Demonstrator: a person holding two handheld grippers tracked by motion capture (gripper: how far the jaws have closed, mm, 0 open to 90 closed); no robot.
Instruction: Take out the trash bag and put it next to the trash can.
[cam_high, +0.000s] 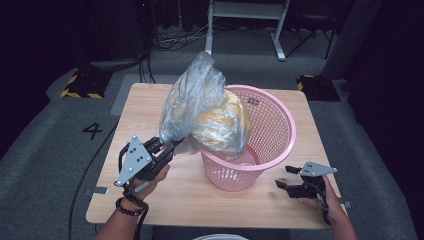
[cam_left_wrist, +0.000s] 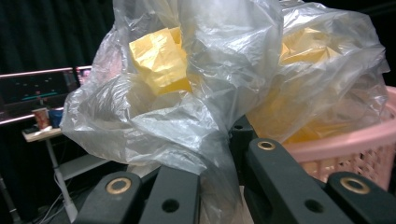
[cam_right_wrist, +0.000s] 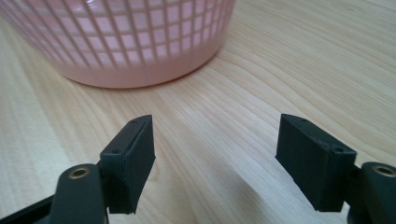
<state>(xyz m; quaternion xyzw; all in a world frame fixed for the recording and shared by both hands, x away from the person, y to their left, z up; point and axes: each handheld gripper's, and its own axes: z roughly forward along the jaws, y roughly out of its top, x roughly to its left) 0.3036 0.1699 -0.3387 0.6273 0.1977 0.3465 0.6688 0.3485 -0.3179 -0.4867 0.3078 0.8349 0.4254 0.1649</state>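
Crumpled clear plastic bag (cam_high: 200, 107) holding yellow paper.

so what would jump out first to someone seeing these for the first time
The big crinkled clear plastic bag with yellow stuff inside, bulging out of the pink basket in the middle of the wooden table. The left gripper is clamped on the bag's lower left edge. The right gripper sits open and empty over the table, right of the basket.
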